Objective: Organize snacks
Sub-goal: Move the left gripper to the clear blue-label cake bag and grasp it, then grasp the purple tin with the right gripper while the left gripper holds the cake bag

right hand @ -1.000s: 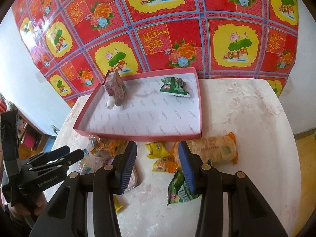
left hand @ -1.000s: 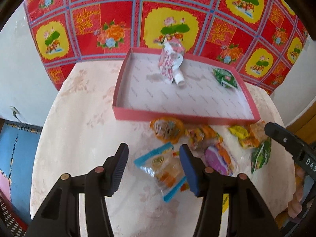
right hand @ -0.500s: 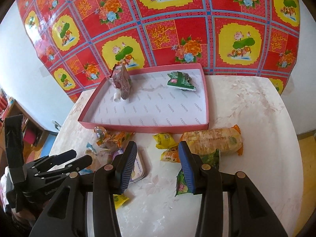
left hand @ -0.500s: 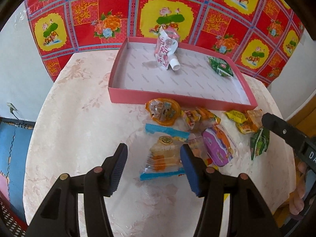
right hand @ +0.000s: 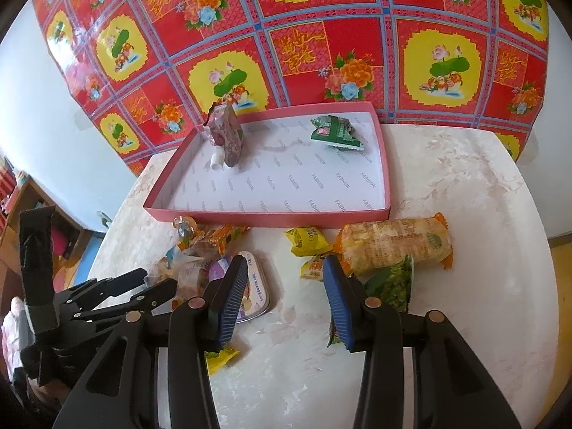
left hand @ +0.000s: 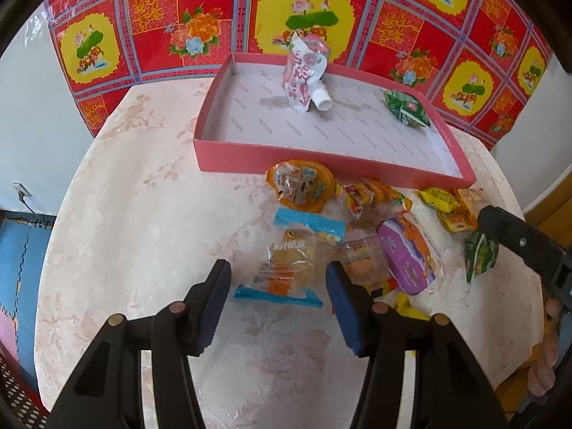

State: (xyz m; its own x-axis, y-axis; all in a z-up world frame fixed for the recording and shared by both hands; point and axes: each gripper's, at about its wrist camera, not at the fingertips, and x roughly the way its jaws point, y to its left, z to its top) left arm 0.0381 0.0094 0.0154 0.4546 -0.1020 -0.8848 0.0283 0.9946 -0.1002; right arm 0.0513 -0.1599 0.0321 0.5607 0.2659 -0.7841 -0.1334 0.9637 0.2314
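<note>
A clear snack packet with blue ends (left hand: 287, 261) lies flat on the round table, just ahead of my left gripper (left hand: 277, 287). That gripper is open and its pads stay off the packet. My right gripper (right hand: 284, 295) is open over bare tabletop, with a purple tin (right hand: 250, 286) by its left finger and a green pack (right hand: 391, 284) behind its right finger. The red tray (left hand: 321, 161) holds a pink spout pouch (left hand: 304, 75) and a green packet (left hand: 405, 107). The right wrist view shows the tray (right hand: 268, 216) and the left gripper (right hand: 125, 287) at lower left.
Loose snacks lie in front of the tray: an orange jelly cup (left hand: 300, 186), a purple tin (left hand: 405, 254), yellow packets (left hand: 445, 203), a green pack (left hand: 481, 255) and a long orange cracker pack (right hand: 393, 243). A red flowered cloth hangs behind. The table's edge curves close on both sides.
The blue-ended packet, tilted between my left fingers a second ago, now lies flat and square ahead of them. Both views have shifted slightly, with the tray a little higher in the left picture.
</note>
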